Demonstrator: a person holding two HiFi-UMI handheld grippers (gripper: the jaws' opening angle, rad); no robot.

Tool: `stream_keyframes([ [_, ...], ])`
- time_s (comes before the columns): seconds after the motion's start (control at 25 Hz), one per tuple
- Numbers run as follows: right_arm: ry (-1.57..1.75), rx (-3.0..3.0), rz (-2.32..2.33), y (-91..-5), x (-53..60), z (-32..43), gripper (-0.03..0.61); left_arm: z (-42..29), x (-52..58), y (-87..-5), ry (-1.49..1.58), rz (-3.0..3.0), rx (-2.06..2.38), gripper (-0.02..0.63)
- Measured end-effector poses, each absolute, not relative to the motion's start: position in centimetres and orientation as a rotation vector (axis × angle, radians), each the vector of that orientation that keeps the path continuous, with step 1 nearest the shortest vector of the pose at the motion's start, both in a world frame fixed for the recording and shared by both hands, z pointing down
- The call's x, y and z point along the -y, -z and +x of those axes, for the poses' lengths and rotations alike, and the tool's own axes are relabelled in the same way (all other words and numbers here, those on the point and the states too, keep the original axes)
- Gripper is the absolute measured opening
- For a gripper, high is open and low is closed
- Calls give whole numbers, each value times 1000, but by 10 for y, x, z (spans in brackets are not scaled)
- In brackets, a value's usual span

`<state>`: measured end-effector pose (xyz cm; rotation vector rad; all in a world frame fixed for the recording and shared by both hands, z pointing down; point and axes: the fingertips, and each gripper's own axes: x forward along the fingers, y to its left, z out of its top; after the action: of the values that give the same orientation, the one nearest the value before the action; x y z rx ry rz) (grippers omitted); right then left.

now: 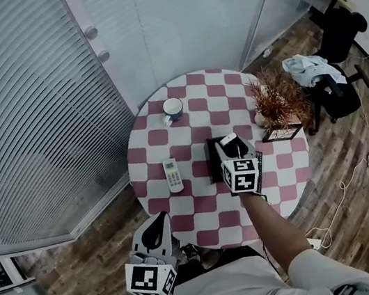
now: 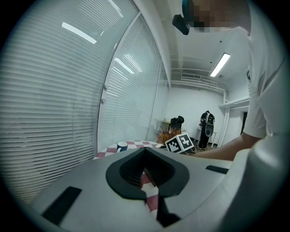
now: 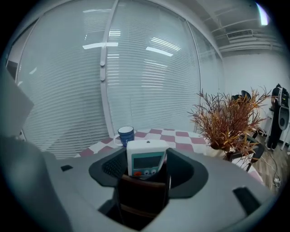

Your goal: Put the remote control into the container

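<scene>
While your right gripper (image 3: 146, 168) has its jaws closed on the sides of a white remote control (image 3: 146, 156), the remote stands upright between them with its screen facing the camera. Its lower end is already sunk inside the dark container (image 3: 138, 195). Whether its foot has reached the container's floor is hidden by the front wall, so I would only guess it is close.

I judge you are at the lowering step, with the release not yet made. The next move calls for a short, straight descent until the remote seats. Then part the jaws just wide enough to clear it, and lift straight up so you do not drag it out or tip the container.

Your left gripper (image 1: 156, 227) hangs low at the near edge of the round checked table (image 1: 196, 134), well apart from the work. Its jaws are drawn together with only a sliver between them and nothing in them.

Counting outward from there:

- **Remotes:** two. One is in your right gripper, and a second remote (image 1: 172, 176) lies flat on the cloth, left of the container and untouched.
- **Container:** one.
- **Mug:** one blue mug (image 1: 173, 108) at the far side of the table.
- **Plant:** one dried plant (image 1: 276, 100) near the right edge.
</scene>
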<state>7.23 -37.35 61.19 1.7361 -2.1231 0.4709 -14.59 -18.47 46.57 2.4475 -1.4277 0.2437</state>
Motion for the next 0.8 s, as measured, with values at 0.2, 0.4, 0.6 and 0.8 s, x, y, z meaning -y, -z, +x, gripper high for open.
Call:
stream_keyframes([
  [0.2, -484, 2163, 1714, -601, 371, 72, 276, -144, 179, -464, -242, 2447, 1428, 5],
  [0.4, -457, 2275, 1722, -556, 355, 78, 276, -135, 180, -457, -224, 2472, 1405, 5],
  [0.6, -412, 2386, 1728, -510, 327, 89, 276, -118, 183, -447, -206, 2532, 1354, 5],
  [0.8, -417, 2483, 1705, -485, 290, 107, 191, -98, 185, -436, -195, 2590, 1299, 5],
])
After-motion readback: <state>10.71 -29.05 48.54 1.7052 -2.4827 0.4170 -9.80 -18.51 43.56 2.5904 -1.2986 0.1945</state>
